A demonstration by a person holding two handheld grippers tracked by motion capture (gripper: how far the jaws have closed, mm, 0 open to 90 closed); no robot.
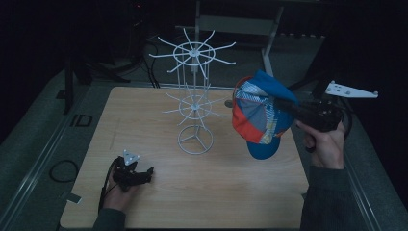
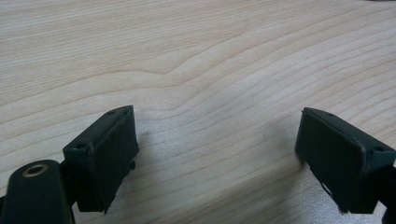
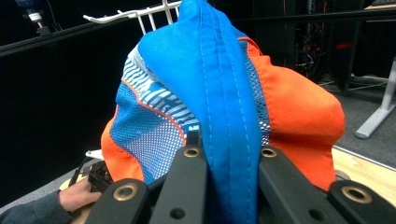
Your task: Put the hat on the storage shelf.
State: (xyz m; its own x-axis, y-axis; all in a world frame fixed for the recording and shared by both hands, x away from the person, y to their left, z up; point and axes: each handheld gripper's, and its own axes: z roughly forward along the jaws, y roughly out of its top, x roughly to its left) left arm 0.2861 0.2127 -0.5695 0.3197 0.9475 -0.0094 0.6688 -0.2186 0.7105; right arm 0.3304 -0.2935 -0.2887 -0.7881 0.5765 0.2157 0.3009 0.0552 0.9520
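Observation:
A blue, orange and white patterned cap [image 1: 260,113] hangs in the air over the table's right side, with my right gripper [image 1: 288,107] shut on it. In the right gripper view the black jaws pinch the cap [image 3: 224,93] by its blue seam. A white wire rack [image 1: 195,96] with two tiers of radiating hooks stands at the middle of the wooden table [image 1: 159,192]. The cap is to the right of the rack, apart from it. My left gripper [image 1: 144,172] rests low near the front left of the table, its fingers [image 2: 105,149] spread wide over bare wood.
Beyond the table lie dark floor, cables [image 1: 149,62] and a grey desk frame [image 1: 269,38]. A white bracket [image 1: 351,90] sits to the right of the hand. A rack hook [image 3: 135,16] shows above the cap in the right gripper view.

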